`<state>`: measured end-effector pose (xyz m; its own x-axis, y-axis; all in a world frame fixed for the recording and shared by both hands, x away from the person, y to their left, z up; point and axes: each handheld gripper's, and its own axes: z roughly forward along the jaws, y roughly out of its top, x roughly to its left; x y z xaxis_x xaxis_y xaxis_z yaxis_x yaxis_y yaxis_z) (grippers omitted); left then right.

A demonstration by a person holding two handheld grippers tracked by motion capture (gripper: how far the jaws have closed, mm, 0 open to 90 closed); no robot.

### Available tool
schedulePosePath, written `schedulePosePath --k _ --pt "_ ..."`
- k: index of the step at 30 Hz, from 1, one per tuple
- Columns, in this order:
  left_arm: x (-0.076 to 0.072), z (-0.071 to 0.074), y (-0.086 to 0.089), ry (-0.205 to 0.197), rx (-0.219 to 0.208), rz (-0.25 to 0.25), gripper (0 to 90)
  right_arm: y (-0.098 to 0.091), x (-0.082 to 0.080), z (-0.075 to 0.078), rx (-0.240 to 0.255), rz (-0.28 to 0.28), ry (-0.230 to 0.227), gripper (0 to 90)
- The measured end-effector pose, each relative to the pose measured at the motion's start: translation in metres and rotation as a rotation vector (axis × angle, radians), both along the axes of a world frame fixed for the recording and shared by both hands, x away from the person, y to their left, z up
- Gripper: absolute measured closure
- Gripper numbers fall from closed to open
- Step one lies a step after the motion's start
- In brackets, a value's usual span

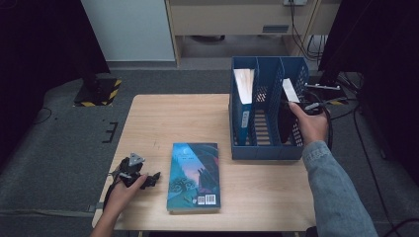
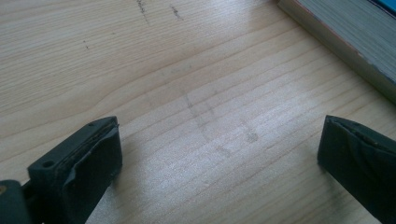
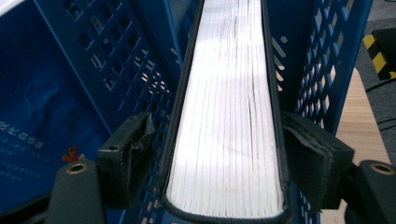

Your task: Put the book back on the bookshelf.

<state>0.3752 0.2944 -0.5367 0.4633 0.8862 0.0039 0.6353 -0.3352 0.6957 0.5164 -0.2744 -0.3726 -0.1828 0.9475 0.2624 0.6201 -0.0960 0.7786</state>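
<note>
Wooden table [image 1: 173, 118], yellow-black striped floor base [image 1: 99, 92], grey carpet [image 1: 54, 148], cables [image 1: 309, 44]

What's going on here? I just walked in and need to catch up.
A person is filing books into a blue file rack on a wooden table. The right gripper has its jaws around a black-covered book standing in the rack's right compartment. The left gripper rests open on the table beside a teal book lying flat. Another book stands in the left compartment.
</note>
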Motion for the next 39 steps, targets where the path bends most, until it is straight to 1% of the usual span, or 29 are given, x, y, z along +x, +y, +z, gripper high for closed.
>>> schedulePosePath --k 2,4,5,8,9,10,11,12,14,17,18,19,21,24,26,27,28,30,32,34,36,38,39 --pt "0.000 0.000 0.000 0.000 0.000 0.000 0.0 -0.001 -0.001 0.000 0.021 0.006 0.008 23.6" --pt "0.000 0.000 0.000 0.000 0.000 0.000 0.0 -0.002 -0.002 0.000 0.000 0.005 0.001 16.5" --pt "0.000 0.000 0.000 0.000 0.000 0.000 0.0 -0.001 -0.004 0.001 -0.009 0.008 -0.001 15.7" --pt "0.000 0.000 0.000 0.000 -0.001 0.000 0.0 -0.002 -0.013 0.004 -0.040 0.013 -0.044 12.3" --pt "0.000 0.000 0.000 0.000 -0.001 0.000 0.0 -0.002 -0.013 0.004 -0.040 0.013 -0.044 12.3" --pt "0.000 0.000 0.000 0.000 -0.001 0.000 0.0 -0.003 -0.016 0.005 -0.051 0.017 -0.054 10.0" --pt "0.000 0.000 0.000 0.000 -0.001 0.001 0.0 -0.006 -0.025 0.005 -0.058 0.032 -0.069 7.4" --pt "0.000 0.000 0.000 0.000 -0.001 0.000 0.0 -0.006 -0.027 0.005 -0.067 0.029 -0.063 7.3" --pt "0.000 0.000 0.000 0.000 -0.001 0.000 0.0 -0.007 -0.036 0.003 -0.097 0.027 -0.065 7.1" --pt "0.000 0.000 0.000 0.000 -0.002 0.000 0.0 -0.010 -0.052 0.001 -0.108 0.046 -0.086 5.5" --pt "0.000 0.000 0.000 0.000 -0.002 0.000 0.0 -0.010 -0.052 0.001 -0.108 0.046 -0.086 5.5" --pt "0.001 0.000 0.000 0.003 0.001 0.000 0.0 -0.010 -0.065 -0.003 -0.120 0.053 -0.081 5.0" --pt "0.001 0.001 0.000 0.007 0.004 -0.002 0.0 -0.011 -0.076 -0.006 -0.115 0.060 -0.094 6.6" --pt "0.000 0.000 0.000 0.001 -0.002 -0.002 0.0 -0.008 -0.093 -0.018 -0.144 0.062 -0.064 7.8" --pt "0.000 0.000 0.000 0.001 -0.002 -0.002 0.0 -0.005 -0.103 -0.027 -0.131 0.080 -0.060 8.3" --pt "0.000 0.000 0.000 0.000 -0.002 -0.002 0.0 -0.003 -0.107 -0.032 -0.123 0.090 -0.057 8.8" --pt "0.000 0.000 0.000 0.000 -0.002 -0.002 0.0 -0.001 -0.111 -0.036 -0.129 0.102 -0.058 8.9" --pt "0.000 0.000 0.000 0.000 -0.002 -0.004 0.0 0.004 -0.118 -0.044 -0.116 0.118 -0.054 9.4" --pt "0.000 0.000 0.000 0.000 -0.002 -0.003 0.0 0.009 -0.123 -0.050 -0.107 0.135 -0.064 10.4" --pt "0.000 0.000 -0.001 0.000 0.002 0.000 0.0 0.015 -0.130 -0.055 -0.114 0.152 -0.075 11.0" --pt "0.000 0.000 -0.002 -0.001 -0.001 0.003 0.0 0.021 -0.135 -0.058 -0.109 0.170 -0.075 11.0" --pt "0.000 0.000 -0.002 -0.001 -0.002 0.002 0.0 0.026 -0.141 -0.058 -0.109 0.191 -0.092 11.3" --pt "0.000 0.000 -0.002 -0.001 -0.002 0.003 0.0 0.028 -0.144 -0.058 -0.120 0.204 -0.100 11.5"
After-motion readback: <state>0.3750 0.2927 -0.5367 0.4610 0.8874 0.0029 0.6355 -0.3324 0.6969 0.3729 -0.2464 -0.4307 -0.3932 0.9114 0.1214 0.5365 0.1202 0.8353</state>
